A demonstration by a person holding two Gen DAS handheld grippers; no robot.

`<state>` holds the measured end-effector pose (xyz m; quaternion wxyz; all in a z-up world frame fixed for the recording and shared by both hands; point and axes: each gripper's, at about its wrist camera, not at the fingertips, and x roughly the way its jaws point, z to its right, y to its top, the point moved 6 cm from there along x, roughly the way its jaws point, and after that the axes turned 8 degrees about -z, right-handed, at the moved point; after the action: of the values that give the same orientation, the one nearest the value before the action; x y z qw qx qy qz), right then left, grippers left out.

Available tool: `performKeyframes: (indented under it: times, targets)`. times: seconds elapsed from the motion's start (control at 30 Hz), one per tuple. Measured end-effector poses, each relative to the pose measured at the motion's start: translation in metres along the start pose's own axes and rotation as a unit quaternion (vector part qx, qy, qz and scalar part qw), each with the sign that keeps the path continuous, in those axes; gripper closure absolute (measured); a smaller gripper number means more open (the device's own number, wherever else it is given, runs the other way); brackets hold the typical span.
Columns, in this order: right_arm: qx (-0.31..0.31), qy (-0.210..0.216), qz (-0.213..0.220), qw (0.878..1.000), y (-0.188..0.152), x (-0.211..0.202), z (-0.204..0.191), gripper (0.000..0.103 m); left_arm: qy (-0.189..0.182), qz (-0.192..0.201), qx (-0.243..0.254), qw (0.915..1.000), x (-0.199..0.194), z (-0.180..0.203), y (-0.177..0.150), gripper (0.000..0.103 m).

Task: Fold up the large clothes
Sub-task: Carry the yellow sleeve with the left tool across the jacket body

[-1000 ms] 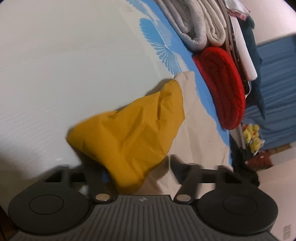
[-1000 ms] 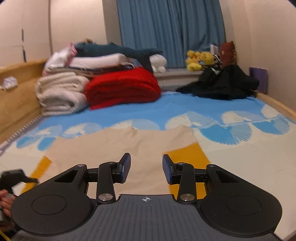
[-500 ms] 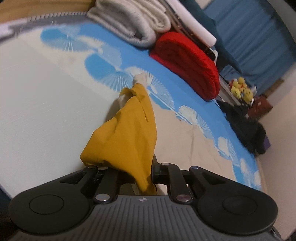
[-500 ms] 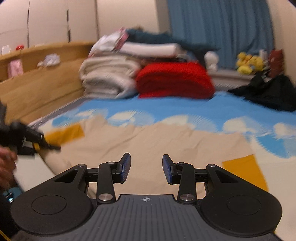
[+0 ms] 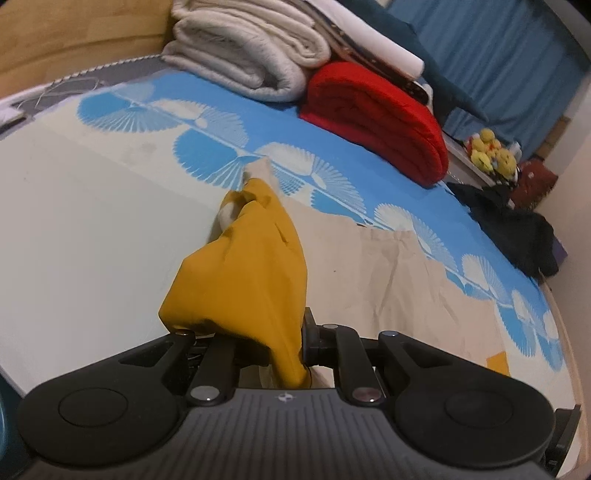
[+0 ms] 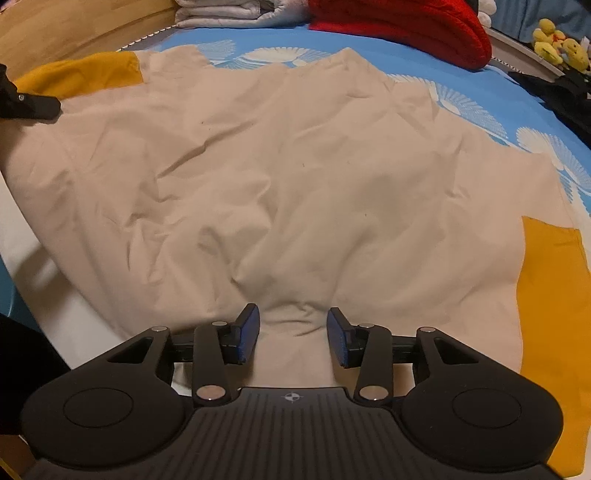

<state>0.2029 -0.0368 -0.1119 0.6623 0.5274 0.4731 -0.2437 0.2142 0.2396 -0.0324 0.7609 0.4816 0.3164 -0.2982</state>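
Your right gripper (image 6: 291, 334) hangs low over the cream cotton garment (image 6: 295, 166), jaws opening, nothing pinched yet, likely seeking the near hem. Your left gripper (image 5: 267, 343) clamps the mustard-yellow sleeve (image 5: 251, 266), lifted for folding. Red folded blanket (image 5: 380, 118) at one o'clock.

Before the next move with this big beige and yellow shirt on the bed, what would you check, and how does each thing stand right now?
1. Left gripper clamped on the yellow sleeve: ok.
2. Sleeve lifted off the bed: ok.
3. Right gripper has cloth: not ok; its fingers are opening either side of a beige bunch, not pressing it.
4. Shirt body lies flat: not ok, creased in the middle.
5. Other yellow sleeve spread flat: ok.
6. Red blanket and black clothes clear of the shirt: ok.
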Motion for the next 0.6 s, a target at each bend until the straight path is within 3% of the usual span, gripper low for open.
performKeyframes:
  times: [0.1,0.27,0.6]
  targets:
    - [-0.014,-0.007,0.012,1.0,-0.006,-0.006,-0.007,0.059,0.0,-0.001,-0.002,1.0,0.002,0.0,0.002,0.088]
    - [-0.028,-0.03,0.089,0.995,-0.016,-0.054,0.002,0.061,0.0,-0.003,-0.024,0.9997,0.003,-0.003,0.003,0.088]
    - [0.069,-0.101,0.122,0.985,-0.061,-0.118,0.099,0.061,0.049,0.035,0.033,0.9976,-0.003,0.03,-0.013,0.088]
